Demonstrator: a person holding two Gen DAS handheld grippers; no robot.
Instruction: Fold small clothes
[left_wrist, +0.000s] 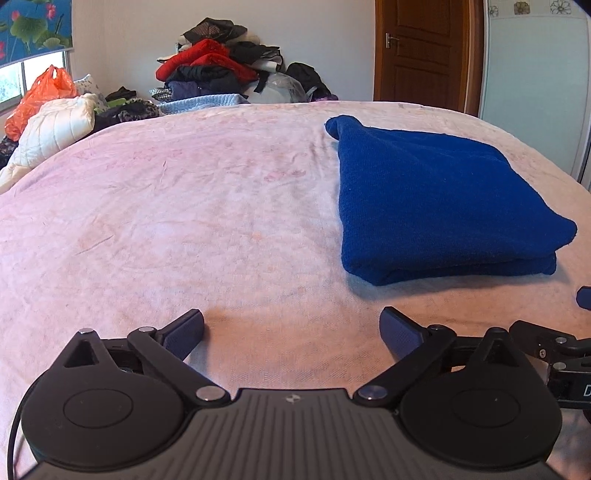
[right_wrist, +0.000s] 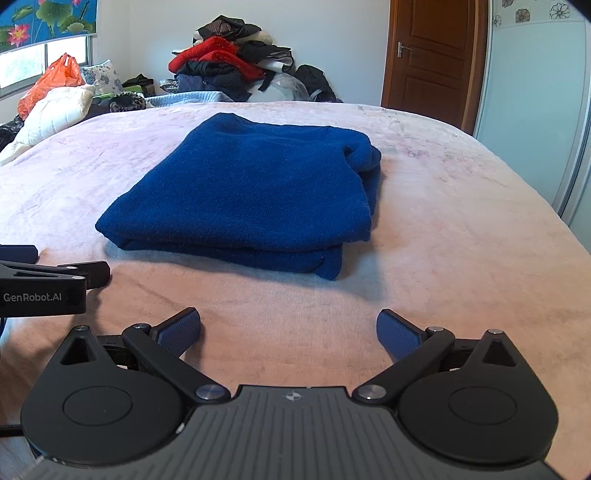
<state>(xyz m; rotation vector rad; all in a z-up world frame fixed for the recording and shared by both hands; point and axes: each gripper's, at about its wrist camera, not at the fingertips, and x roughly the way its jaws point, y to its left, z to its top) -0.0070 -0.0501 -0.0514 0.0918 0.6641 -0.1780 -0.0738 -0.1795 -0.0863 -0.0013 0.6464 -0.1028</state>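
A dark blue knitted garment (left_wrist: 436, 199) lies folded into a thick rectangle on the pink bed cover (left_wrist: 184, 206). In the right wrist view the garment (right_wrist: 251, 195) sits straight ahead. My left gripper (left_wrist: 291, 328) is open and empty, low over the cover, with the garment ahead to its right. My right gripper (right_wrist: 288, 328) is open and empty, a short way in front of the garment's near folded edge. Part of the left gripper (right_wrist: 48, 284) shows at the left edge of the right wrist view.
A heap of red, black and grey clothes (left_wrist: 221, 70) stands at the far end of the bed. A white quilted pillow (left_wrist: 51, 133) and an orange plastic bag (left_wrist: 40, 96) lie at the far left. A brown door (left_wrist: 421, 48) and a sliding wardrobe (left_wrist: 535, 74) stand at the right.
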